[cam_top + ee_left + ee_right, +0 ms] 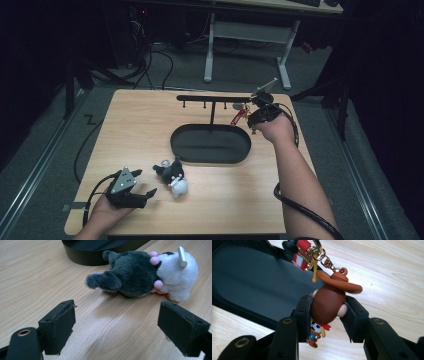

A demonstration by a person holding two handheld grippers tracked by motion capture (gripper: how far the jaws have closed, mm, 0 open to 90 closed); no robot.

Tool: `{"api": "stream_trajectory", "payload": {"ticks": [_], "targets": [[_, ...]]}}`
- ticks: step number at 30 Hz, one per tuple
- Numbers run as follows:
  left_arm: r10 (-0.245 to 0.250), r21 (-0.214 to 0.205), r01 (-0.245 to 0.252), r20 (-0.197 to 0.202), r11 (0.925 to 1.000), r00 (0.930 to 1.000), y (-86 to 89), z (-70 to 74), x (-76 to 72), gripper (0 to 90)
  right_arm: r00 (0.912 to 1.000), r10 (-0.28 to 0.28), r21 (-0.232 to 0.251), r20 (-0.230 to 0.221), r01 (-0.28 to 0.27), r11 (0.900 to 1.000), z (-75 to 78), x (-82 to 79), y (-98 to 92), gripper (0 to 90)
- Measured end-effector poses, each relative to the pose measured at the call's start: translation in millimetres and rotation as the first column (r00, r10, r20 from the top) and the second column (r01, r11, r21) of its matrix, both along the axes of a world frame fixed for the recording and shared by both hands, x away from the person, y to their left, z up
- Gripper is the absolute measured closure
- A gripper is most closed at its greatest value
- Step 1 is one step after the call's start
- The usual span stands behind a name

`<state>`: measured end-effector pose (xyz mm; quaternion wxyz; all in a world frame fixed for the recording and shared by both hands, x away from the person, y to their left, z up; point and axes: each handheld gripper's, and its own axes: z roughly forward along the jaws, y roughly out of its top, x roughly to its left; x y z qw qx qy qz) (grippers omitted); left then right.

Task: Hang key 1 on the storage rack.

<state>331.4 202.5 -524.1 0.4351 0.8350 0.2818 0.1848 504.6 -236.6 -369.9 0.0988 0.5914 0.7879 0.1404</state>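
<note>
A cowboy figure keychain [328,302] with a brown head and an orange hat hangs by a gold chain, together with a red tag [300,255]. My right gripper [329,310] is shut on its head, one pad pressing on each side. In the high view the right gripper [257,116] is under the right end of the black hook rack [215,98], beside the red tag [239,116]. A grey and white plush toy [175,178] lies on the table. My left gripper [145,181] rests open just to its left. In the left gripper view the plush toy [135,275] lies beyond the open left gripper [125,325].
A black oval tray [210,144] forms the rack's base at the table's middle, seen close as tray [249,280] below the keychain and as tray [85,255] behind the plush. Bare wooden table [135,125] lies at the left. Cables trail off the front edge.
</note>
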Motion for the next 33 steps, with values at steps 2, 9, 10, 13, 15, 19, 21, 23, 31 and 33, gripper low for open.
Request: {"api": "stream_trajectory", "payload": {"ticks": [2,9,10,13,15,19,21,23,31,33], "targets": [[-0.001,0.0,0.001,0.002,1.0,1.0,0.2,0.3,-0.3,15.2,1.0,-0.001,0.005,0.003,0.001,1.0,-3.3,1.0,2.0,55.8],[0.001,-0.002,-0.001,0.007,1.0,1.0,-0.1,0.4,-0.5,15.2,0.9996,0.012,0.017,0.024,-0.013,0.9998,-4.0,-0.8,6.6,40.6],[-0.002,0.0,0.002,0.005,1.0,1.0,-0.1,0.8,-0.6,15.2,0.9996,0.008,0.015,0.027,-0.008,0.9999,-2.6,-3.0,6.5,39.5],[-0.006,0.002,0.006,0.007,1.0,1.0,-1.1,1.0,-0.7,15.2,0.9993,0.01,0.022,0.037,-0.011,0.9997,0.2,-9.8,6.0,38.9],[-0.008,0.001,0.008,0.01,1.0,0.9999,-2.5,0.8,-1.0,15.2,0.9984,0.018,0.026,0.053,-0.02,0.9995,0.8,-16.9,6.0,38.5],[-0.017,0.01,0.017,0.011,0.9998,0.9998,-5.8,1.6,-1.3,15.4,0.9954,0.048,0.012,0.083,-0.05,0.9987,-0.6,-35.9,7.1,36.0],[-0.024,0.021,0.023,0.008,0.9995,0.9997,-7.8,2.2,-1.7,15.5,0.9914,0.063,0.001,0.114,-0.064,0.998,-3.5,-48.1,8.0,34.9],[-0.023,0.021,0.023,0.01,0.9995,0.9997,-9.5,2.3,-2.2,15.7,0.987,0.076,0.004,0.142,-0.077,0.997,-8.1,-61.5,9.3,34.4],[-0.021,0.029,0.021,0.019,0.9994,0.9996,-11.9,4.4,-3.7,22.1,0.9578,0.107,0.016,0.267,-0.116,0.9932,-48.1,-121.3,6.5,34.1],[-0.018,0.036,0.017,0.012,0.9992,0.9998,-12.4,3.2,-3.4,22.5,0.9542,0.091,0.037,0.285,-0.106,0.9937,-65.1,-136.6,4.0,34.2]]}}
